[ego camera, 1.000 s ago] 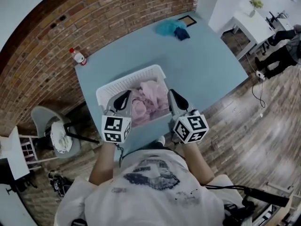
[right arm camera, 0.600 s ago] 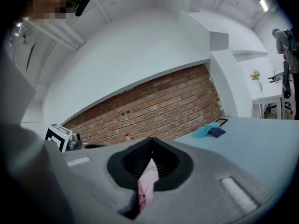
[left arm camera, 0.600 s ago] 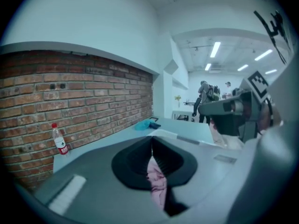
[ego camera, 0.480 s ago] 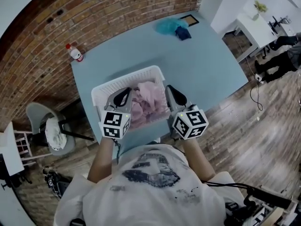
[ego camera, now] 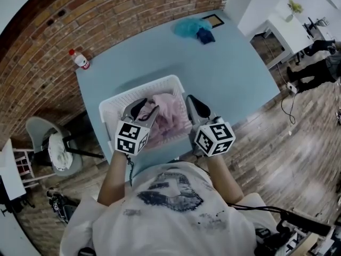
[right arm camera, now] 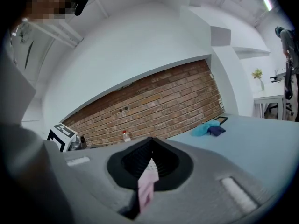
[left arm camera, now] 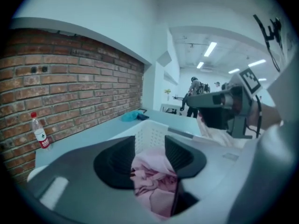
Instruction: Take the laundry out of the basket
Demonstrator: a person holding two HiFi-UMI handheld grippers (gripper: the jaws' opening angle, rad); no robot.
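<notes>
A white slatted laundry basket (ego camera: 129,95) stands at the near edge of the light-blue table (ego camera: 234,73), with pink laundry (ego camera: 169,112) heaped inside. My left gripper (ego camera: 143,110) is low over the basket's left half. Its jaws have just been opening and stand apart, with pink laundry (left arm camera: 152,181) showing between and below them, not pinched. The basket's far wall (left arm camera: 152,133) is just beyond the left gripper (left arm camera: 149,146). My right gripper (ego camera: 191,101) hovers at the basket's right rim, shut and holding nothing. Only a sliver of pink cloth (right arm camera: 145,188) shows through the right gripper (right arm camera: 150,141).
A plastic bottle (ego camera: 80,60) stands at the table's far left corner by the brick wall. A teal cloth (ego camera: 191,28), a dark blue cloth (ego camera: 205,36) and a small frame (ego camera: 213,21) lie at the far end. A chair (ego camera: 56,149) stands left of the table.
My left gripper has dropped lower into the basket and its jaws have parted over the pink laundry. The right gripper has shifted slightly along the basket's right rim, still shut.
</notes>
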